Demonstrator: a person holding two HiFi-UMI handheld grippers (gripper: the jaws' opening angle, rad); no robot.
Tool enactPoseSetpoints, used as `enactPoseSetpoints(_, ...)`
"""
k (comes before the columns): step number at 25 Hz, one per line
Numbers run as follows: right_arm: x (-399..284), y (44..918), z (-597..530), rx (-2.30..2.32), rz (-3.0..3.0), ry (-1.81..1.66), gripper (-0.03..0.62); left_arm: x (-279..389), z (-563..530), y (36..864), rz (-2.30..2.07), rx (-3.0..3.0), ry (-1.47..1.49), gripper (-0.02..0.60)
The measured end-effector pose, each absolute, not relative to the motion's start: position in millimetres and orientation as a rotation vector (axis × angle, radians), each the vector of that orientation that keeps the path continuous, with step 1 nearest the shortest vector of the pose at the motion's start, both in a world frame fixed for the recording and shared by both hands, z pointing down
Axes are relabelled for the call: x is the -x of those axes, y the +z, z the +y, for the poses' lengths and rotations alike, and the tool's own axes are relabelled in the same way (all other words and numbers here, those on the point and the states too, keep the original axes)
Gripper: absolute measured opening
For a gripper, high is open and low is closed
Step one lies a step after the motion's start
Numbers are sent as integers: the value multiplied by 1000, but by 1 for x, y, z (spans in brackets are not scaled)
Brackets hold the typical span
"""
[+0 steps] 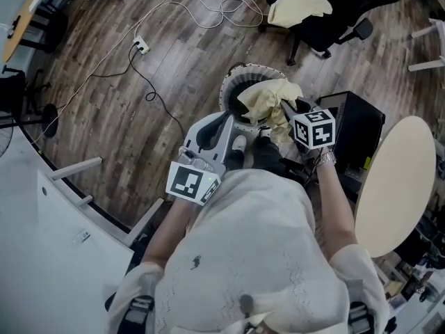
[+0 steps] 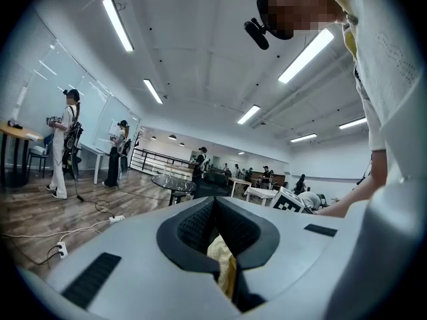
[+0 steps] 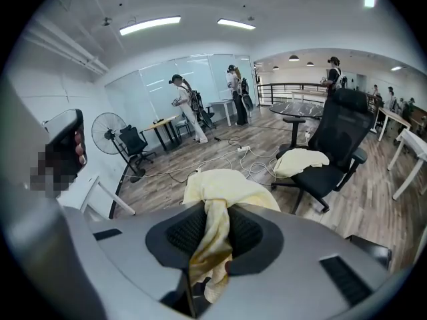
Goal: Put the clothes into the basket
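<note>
Ribbed black jaws of right gripper (image 3: 215,209) and left gripper (image 2: 215,205) each pinch limp yellow cloth (image 1: 268,99) over the round basket (image 1: 254,68).

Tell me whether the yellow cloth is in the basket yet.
Not yet: the yellow cloth hangs bunched over the mouth of the basket, clamped in the right gripper.

No legible text, label, brand, number or sign on anything in view.
</note>
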State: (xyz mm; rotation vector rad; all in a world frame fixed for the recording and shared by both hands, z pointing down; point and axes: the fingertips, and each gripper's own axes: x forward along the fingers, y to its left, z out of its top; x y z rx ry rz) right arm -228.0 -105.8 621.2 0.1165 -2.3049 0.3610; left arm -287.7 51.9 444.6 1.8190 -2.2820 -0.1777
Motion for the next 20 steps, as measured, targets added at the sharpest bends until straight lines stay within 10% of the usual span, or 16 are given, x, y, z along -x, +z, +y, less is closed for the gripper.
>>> enactPoseSetpoints(20, 239, 690, -98, -48, -2139, 399, 89, 288, 62, 454, -2283, -1792, -177, 20)
